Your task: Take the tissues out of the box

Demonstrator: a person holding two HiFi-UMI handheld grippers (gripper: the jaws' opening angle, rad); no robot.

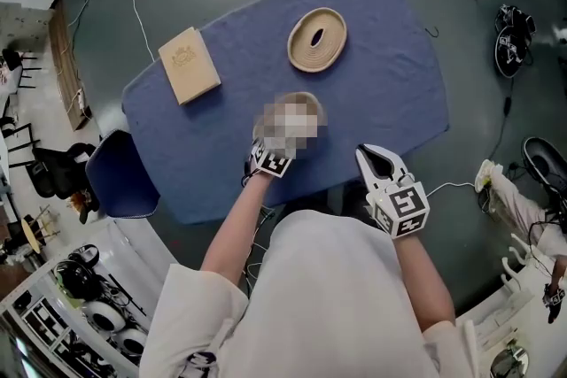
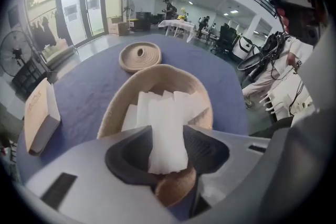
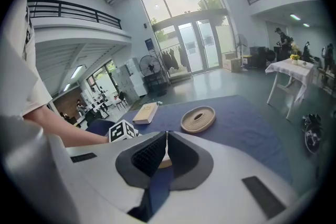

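White tissues (image 2: 167,113) stand upright in the woven box (image 2: 111,108)

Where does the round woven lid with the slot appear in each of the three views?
Head view: the woven lid lies upper centre on the blue cloth.
Left gripper view: lid upper centre-left, beyond the basket.
Right gripper view: lid just right of centre.
Shared landmark: the tan box lies left of it in every view.

No lettering can be read anywhere here.
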